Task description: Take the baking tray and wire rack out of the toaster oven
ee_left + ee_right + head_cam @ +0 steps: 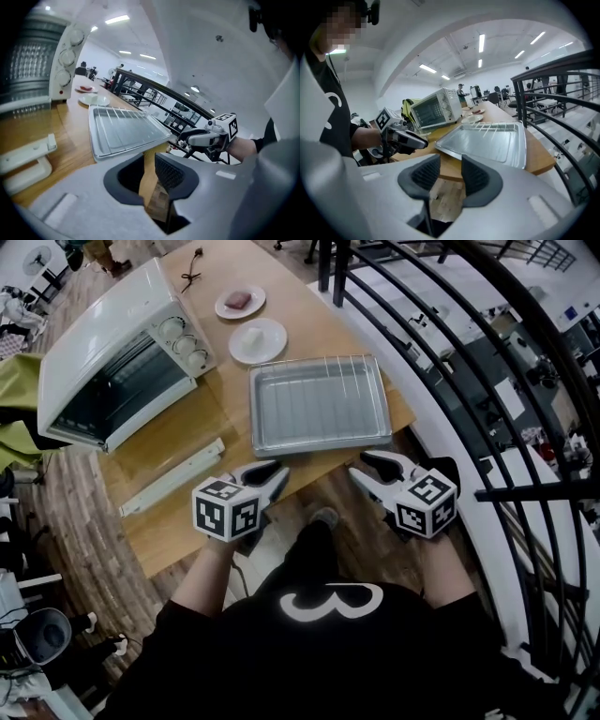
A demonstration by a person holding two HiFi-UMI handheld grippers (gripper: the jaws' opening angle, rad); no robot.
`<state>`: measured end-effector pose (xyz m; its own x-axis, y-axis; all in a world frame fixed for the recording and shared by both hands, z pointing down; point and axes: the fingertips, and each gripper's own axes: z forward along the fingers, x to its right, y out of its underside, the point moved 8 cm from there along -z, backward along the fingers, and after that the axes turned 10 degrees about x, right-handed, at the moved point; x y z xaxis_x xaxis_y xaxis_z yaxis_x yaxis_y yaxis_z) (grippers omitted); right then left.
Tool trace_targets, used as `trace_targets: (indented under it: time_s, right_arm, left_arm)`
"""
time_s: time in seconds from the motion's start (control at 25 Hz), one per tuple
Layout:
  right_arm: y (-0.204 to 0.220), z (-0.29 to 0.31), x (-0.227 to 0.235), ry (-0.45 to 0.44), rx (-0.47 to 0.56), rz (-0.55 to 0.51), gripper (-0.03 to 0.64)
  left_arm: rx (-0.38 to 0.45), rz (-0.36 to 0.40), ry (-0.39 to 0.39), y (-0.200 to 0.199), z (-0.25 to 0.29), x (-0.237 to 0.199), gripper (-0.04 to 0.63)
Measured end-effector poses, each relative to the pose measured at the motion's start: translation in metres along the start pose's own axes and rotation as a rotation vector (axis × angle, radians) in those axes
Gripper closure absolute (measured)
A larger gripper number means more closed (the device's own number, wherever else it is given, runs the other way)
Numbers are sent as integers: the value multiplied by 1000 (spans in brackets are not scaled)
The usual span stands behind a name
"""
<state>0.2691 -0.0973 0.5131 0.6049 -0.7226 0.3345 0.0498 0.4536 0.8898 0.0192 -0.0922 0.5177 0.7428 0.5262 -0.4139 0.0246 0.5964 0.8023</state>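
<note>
1. Writing: the marker cubes on your grippers carry black-and-white square patterns only. Print round the three dials of the toaster oven (112, 334) is too small to read. White mark on your black shirt: can't tell what it says.
2. Left gripper (272, 474): jaws stand a little apart with nothing between them; thru the gap you see only the table (187, 521) edge and floor.
3. Right gripper (368, 468): jaws parted somewhat wider than the left's, also empty.
4. Baking tray (319, 407): out of the oven, flat on the table near its front edge, empty. It lies just ahead of both grippers, apart from both; left gripper is off its near-left corner, right gripper off its near-right corner.
5. Wire rack (319, 361): wires show at the tray's far rim and across its length. Whether it sits in or under the tray, can't tell.
6. Oven: left of the tray, door dropped open, door handle (173, 476) near your left gripper.
7. Behind the tray: two small plates, one (225, 307) w/ a pinkish item, one (272, 348) w/ a white item.
</note>
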Motion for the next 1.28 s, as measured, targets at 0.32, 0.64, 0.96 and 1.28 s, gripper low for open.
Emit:
trace_targets:
  time_s: [0.32, 0.64, 0.96, 1.28]
  right_arm:
    - [-60, -28, -71, -92, 179, -70, 612]
    - [-84, -73, -144, -142, 254, -186, 614]
    - [-109, -107, -196, -200, 370, -209, 614]
    - [-105, -119, -211, -141, 368, -259, 614]
  left_arm:
    - [169, 135, 97, -42, -49, 72, 577]
    - [313, 187, 161, -59, -115, 140, 586]
    - [396, 281, 184, -68, -165, 186, 586]
    - [420, 299, 195, -63, -180, 194, 584]
